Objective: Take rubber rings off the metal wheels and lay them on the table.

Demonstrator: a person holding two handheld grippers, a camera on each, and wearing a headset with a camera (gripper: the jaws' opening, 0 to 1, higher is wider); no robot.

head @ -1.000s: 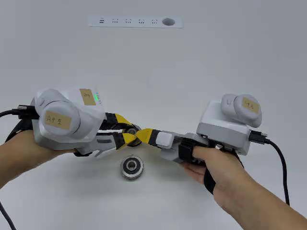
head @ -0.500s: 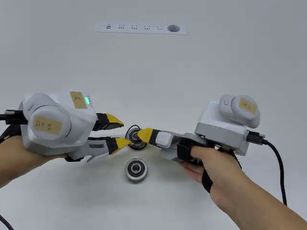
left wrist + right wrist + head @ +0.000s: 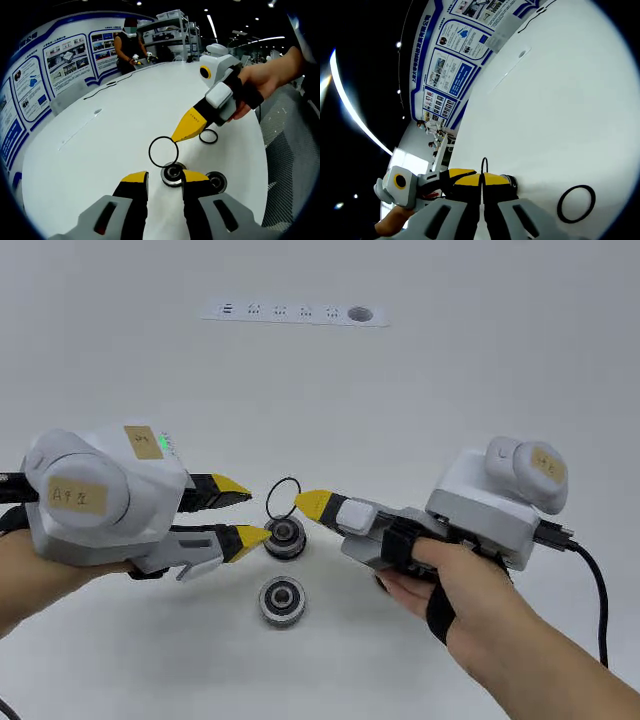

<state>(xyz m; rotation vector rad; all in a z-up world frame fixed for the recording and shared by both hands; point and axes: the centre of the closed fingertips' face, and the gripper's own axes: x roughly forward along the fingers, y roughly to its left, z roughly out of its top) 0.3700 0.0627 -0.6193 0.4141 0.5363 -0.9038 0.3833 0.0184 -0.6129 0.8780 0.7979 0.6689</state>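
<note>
My right gripper (image 3: 303, 502) is shut on a thin black rubber ring (image 3: 283, 497) and holds it just above a bare metal wheel (image 3: 285, 537) that lies on the white table. In the left gripper view the ring (image 3: 163, 151) hangs from the right gripper's yellow tip (image 3: 189, 124), over the wheel (image 3: 172, 175). My left gripper (image 3: 248, 510) stands open just left of that wheel, holding nothing. A second wheel (image 3: 281, 600), with its black ring on, lies nearer to me. In the right gripper view the right gripper (image 3: 481, 179) pinches the ring (image 3: 484, 163), seen edge-on.
A loose rubber ring (image 3: 208, 136) lies flat on the table beyond the wheels, and the right gripper view shows that ring (image 3: 576, 203) too. A white power strip (image 3: 290, 312) lies at the far edge. A person (image 3: 129, 45) stands far off behind the table.
My left gripper opened, let go of the wheel and drew back to the left. The right gripper pulled the ring free and lifted it; the wheel now lies on the table.
</note>
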